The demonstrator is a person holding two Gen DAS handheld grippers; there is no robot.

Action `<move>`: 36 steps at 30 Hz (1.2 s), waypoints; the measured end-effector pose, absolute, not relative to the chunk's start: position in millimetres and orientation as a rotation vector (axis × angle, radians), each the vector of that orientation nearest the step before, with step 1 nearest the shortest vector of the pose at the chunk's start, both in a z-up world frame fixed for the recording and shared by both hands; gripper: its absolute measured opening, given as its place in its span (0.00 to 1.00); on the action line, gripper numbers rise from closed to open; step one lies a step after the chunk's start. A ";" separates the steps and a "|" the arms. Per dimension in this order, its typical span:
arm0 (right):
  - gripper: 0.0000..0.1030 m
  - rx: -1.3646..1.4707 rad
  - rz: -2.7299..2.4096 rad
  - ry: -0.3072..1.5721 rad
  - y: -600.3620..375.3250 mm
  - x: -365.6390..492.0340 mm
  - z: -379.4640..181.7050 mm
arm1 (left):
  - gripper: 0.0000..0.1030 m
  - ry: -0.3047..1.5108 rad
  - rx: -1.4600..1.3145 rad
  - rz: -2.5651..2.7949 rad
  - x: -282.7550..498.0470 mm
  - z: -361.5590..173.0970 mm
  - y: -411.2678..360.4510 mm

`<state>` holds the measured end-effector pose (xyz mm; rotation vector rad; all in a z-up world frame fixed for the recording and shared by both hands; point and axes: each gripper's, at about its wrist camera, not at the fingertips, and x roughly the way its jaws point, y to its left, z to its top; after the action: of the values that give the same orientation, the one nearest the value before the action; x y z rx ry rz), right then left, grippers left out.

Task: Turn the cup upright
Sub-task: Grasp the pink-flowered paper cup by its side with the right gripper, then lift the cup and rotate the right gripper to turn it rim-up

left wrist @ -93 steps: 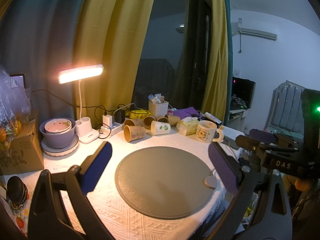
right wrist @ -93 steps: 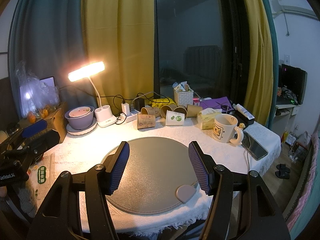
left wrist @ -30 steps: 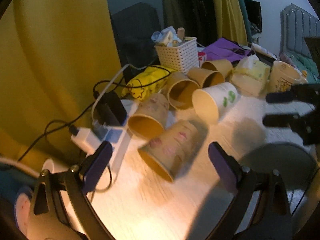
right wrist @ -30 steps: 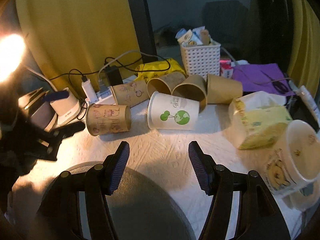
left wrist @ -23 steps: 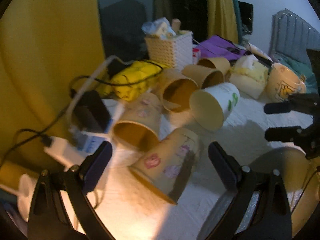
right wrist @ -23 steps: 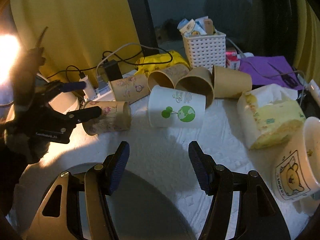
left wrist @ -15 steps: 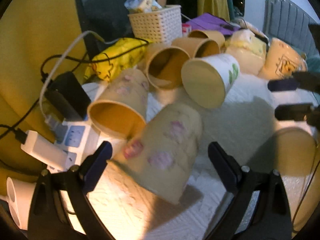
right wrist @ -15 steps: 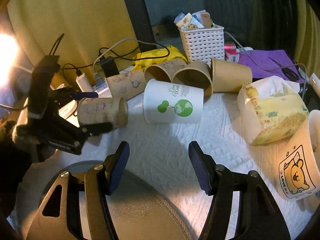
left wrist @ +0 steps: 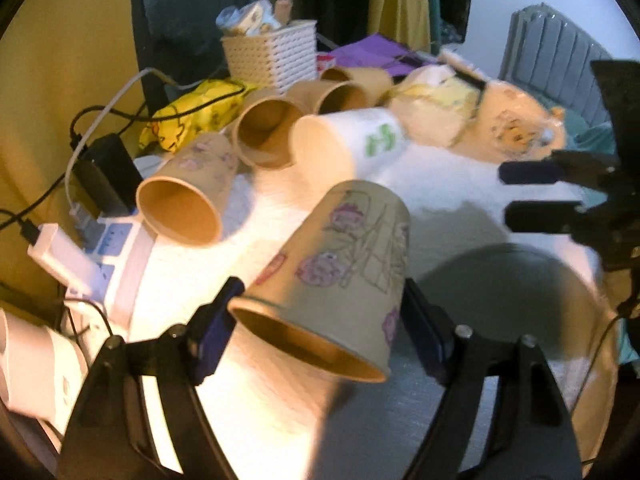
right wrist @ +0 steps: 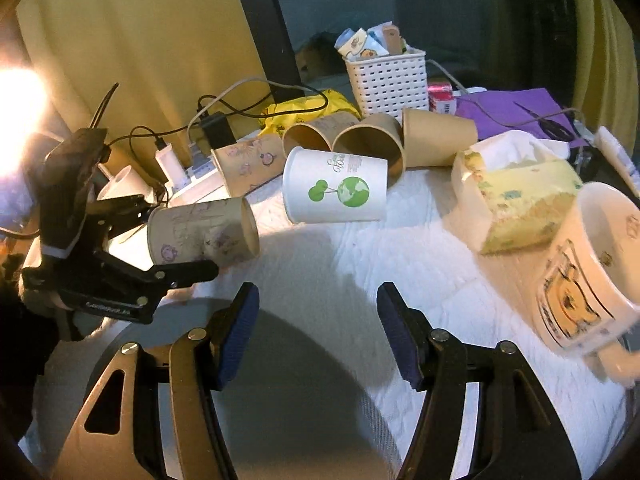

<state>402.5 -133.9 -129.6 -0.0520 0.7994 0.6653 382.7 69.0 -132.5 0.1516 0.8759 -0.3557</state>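
Cup [left wrist: 336, 280], tapered printed paper, clamped by left gripper [left wrist: 320, 320].

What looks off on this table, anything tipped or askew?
Several paper cups lie on their sides by the white basket, among them the white globe-print cup. The left gripper holds the pink-flowered cup tilted, mouth toward the camera, not upright. The right gripper is open and holds nothing. No spill visible.

Cup [left wrist: 336, 276] lies sideways between the left gripper's [left wrist: 316, 316] fingers, before other tipped cups [right wrist: 335, 191].
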 end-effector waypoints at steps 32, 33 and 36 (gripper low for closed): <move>0.64 -0.078 0.629 0.878 -209.3 272.5 -149.0 | 0.91 0.923 0.192 -0.448 228.8 -130.4 -30.7; 0.64 -0.081 0.637 0.875 -208.8 270.7 -148.2 | 0.91 0.922 0.184 -0.442 225.7 -129.1 -27.0; 0.64 -0.110 0.673 0.868 -201.7 264.9 -145.4 | 0.91 0.940 0.166 -0.381 218.5 -132.4 -15.6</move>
<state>264.9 -201.7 -145.4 -0.1100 0.8678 0.6728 218.5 -15.6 -132.4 0.1664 0.9404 -0.3811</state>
